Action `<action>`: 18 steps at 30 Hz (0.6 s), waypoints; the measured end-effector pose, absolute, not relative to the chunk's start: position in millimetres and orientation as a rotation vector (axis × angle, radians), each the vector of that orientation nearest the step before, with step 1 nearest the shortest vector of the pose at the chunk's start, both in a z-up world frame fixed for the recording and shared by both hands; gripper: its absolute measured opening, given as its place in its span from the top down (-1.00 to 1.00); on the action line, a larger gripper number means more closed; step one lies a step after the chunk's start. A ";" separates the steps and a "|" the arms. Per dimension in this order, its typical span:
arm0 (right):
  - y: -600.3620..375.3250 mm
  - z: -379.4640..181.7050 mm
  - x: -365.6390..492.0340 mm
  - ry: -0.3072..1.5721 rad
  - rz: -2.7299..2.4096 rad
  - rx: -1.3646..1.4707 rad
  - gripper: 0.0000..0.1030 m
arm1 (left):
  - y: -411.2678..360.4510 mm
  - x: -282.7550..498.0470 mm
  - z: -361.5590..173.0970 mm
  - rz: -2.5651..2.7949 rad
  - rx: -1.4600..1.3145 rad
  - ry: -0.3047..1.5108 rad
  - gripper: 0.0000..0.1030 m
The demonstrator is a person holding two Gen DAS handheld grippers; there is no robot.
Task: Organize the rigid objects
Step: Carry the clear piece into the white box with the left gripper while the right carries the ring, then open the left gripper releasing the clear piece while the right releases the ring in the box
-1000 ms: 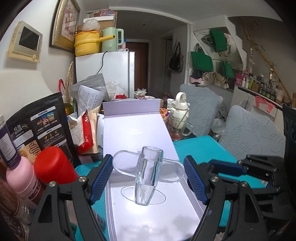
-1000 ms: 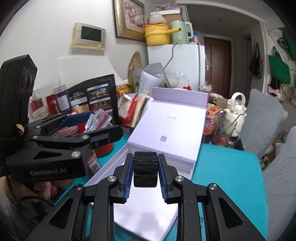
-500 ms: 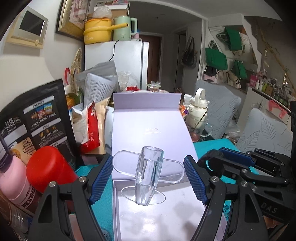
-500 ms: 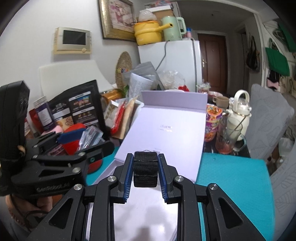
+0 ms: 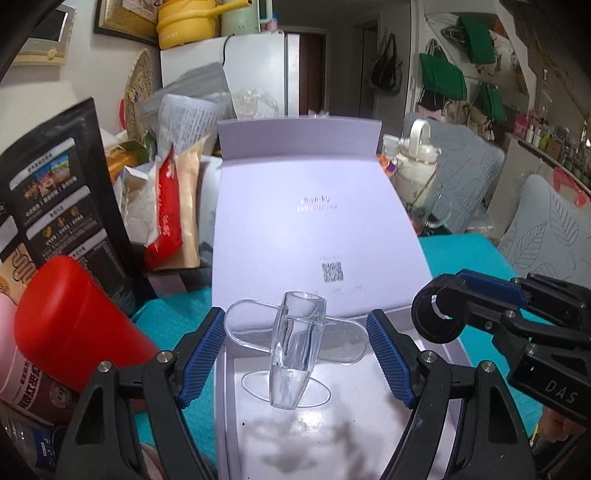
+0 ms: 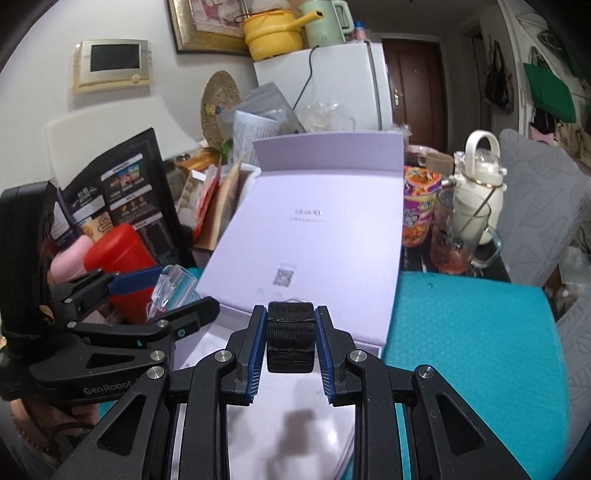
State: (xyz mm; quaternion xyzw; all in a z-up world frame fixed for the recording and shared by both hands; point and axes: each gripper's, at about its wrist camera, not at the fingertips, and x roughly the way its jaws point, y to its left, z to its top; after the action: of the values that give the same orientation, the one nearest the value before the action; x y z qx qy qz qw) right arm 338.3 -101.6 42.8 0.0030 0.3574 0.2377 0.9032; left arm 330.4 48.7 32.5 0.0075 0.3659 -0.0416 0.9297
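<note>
The biggest thing in front of both cameras is the lilac gift box (image 5: 317,236), open on the teal tablecloth (image 6: 472,332), with its lid leaning back against the clutter behind. Both tools hover over the box tray. The step in hand looks like the placing of the objects into this box.

The left gripper (image 5: 295,343) holds a clear acrylic stand (image 5: 297,343) across its flat plate, which spans from one blue pad to the other; the jaws stand wide but seem pressed on its two ends. The right gripper (image 6: 290,341) is clenched on a small black ribbed block (image 6: 290,338), the pads tight on both sides.

The next move probably calls for lowering each piece until it rests on the tray floor, then loosening the pads gently, because the clear piece may tip.

Left of the box stand a red bottle (image 5: 70,321) and a black snack bag (image 5: 55,206). Behind are a white fridge (image 6: 332,85) and a yellow pot (image 6: 273,33).
</note>
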 end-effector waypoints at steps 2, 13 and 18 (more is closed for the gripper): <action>-102.7 36.0 343.2 0.763 0.488 0.009 0.50 | 46.2 335.0 24.4 -0.086 0.020 0.774 -0.52; -102.2 8.6 355.6 0.845 0.461 -0.023 0.50 | 37.9 350.2 -4.4 -0.088 0.042 0.868 -0.52; -98.1 3.2 356.3 0.868 0.455 -0.038 0.50 | 42.3 351.7 -5.9 -0.074 0.023 0.888 -0.52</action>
State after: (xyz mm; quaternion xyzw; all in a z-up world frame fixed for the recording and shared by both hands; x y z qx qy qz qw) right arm 356.3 -98.1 3.2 -0.0184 0.4169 0.2184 0.8821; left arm 351.7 42.3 -5.9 0.0112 0.4295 -0.0357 0.9023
